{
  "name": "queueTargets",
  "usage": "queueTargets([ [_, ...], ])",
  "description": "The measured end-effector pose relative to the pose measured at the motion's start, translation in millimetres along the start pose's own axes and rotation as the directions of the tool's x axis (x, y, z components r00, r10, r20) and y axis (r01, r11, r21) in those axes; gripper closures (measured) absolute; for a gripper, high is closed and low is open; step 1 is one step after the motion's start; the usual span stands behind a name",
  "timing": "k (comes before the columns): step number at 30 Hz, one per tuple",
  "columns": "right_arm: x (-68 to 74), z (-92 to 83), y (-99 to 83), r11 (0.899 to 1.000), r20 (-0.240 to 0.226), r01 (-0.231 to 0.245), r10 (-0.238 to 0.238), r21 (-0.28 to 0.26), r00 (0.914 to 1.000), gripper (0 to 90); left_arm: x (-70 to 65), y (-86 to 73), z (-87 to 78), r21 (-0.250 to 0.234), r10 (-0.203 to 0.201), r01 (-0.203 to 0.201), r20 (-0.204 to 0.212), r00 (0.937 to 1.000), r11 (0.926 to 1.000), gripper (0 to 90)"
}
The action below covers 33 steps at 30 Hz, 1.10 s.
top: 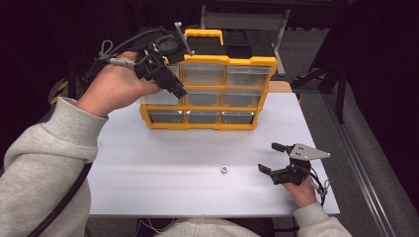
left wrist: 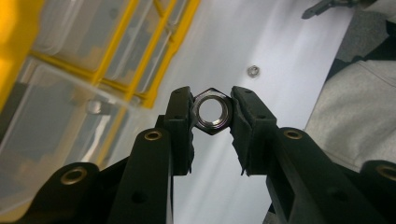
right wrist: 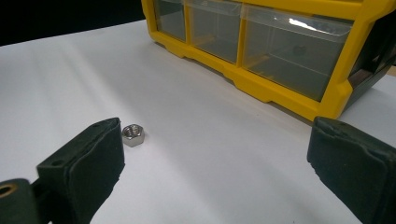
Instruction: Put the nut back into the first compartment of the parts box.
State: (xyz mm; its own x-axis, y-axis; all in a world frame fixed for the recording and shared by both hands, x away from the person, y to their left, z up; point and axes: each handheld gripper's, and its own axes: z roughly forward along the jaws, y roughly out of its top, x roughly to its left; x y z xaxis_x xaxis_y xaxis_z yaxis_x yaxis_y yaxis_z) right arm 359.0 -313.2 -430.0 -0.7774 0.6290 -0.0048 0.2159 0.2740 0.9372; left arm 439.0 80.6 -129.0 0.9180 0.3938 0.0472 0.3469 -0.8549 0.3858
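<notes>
at the far side of the table (top: pixel 148 168) stands a yellow organizer (top: pixel 210 94), nine clear drawers in three rows. one middle-row drawer (top: pixel 160 97) at the left end is pulled out; what lies inside is too blurred to tell. left gripper (left wrist: pixel 212 112) hangs over it, jaws clamped on a steel nut (left wrist: pixel 212 111) (held by its flats, hole facing the camera). right gripper (top: pixel 271 158) rests low on the table near the front edge, jaws wide apart, holding nothing. second nut (top: pixel 224 169) lies loose on the white top, just beside the right gripper's jaw in its own view. count: two nuts, two grippers, one organizer.
</notes>
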Motion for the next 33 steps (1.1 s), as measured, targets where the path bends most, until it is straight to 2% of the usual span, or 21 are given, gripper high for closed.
queueTargets([
  [4,0.2,-0.1,0.2,1.0,-0.001,0.003,-0.003,0.0,1.0,4.5,15.2,-7.9,-9.9,-0.014,-0.055,0.055,-0.011,0.9984,0.9984,69.6],
  [9,0.1,-0.2,0.2,1.0,0.0,0.004,-0.004,0.0,1.0,4.5,25.5,-13.0,-15.8,-0.016,-0.09,0.089,-0.027,0.9956,0.9959,69.6],
  [15,0.2,0.0,0.2,1.0,0.0,0.003,-0.003,0.001,1.0,4.5,40.8,-18.7,-13.8,-0.001,-0.155,0.155,-0.058,0.9863,0.988,69.6],
  [16,0.1,0.0,0.1,1.0,0.001,0.003,-0.003,0.001,1.0,4.5,40.8,-18.7,-13.8,-0.001,-0.155,0.155,-0.058,0.9863,0.988,69.6],
  [23,0.2,-0.1,0.0,1.0,0.001,0.004,-0.004,0.003,1.0,4.5,60.7,-25.2,-3.1,0.03,-0.214,0.217,-0.082,0.9734,0.9758,69.6],
  [25,0.2,-0.2,0.1,1.0,0.002,0.005,-0.005,0.004,1.0,4.5,65.9,-26.9,0.2,0.041,-0.213,0.217,-0.091,0.9729,0.9753,69.6],
  [33,0.5,-0.4,-0.5,1.0,0.003,0.006,-0.006,0.01,1.0,4.5,79.7,-29.8,16.4,0.06,-0.22,0.225,-0.07,0.9729,0.9725,69.6],
])
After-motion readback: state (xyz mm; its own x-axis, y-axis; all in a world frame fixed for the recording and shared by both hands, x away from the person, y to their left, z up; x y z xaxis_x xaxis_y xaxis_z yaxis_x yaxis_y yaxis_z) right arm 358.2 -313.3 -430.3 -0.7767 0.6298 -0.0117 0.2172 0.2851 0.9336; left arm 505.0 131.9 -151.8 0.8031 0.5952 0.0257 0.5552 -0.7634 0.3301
